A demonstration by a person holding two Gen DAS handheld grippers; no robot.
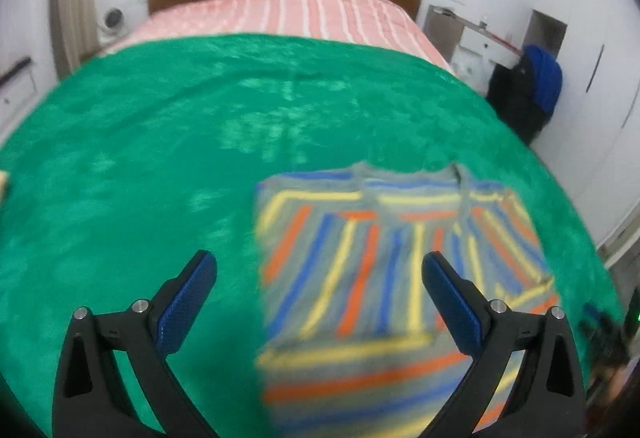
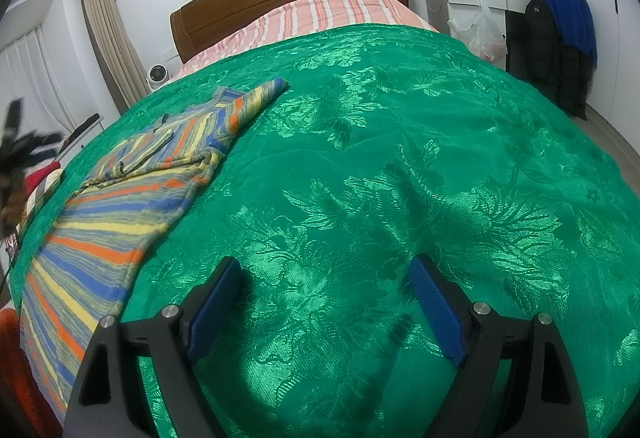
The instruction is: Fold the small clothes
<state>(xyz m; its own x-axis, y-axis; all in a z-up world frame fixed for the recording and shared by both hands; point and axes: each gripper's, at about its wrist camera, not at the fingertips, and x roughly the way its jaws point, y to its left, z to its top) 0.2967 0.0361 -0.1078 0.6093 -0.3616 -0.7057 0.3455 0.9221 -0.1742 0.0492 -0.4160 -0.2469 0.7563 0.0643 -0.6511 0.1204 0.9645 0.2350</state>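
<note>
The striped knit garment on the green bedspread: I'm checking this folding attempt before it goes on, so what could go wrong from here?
1. The striped knit garment lies near the edge of the shiny green bedspread; a tug might slide it off.
2. Its far sleeve still sticks out, so a fold now could end lopsided.
3. The left gripper and the right gripper are both open and empty; a pinch might catch bedspread with the knit.
</note>
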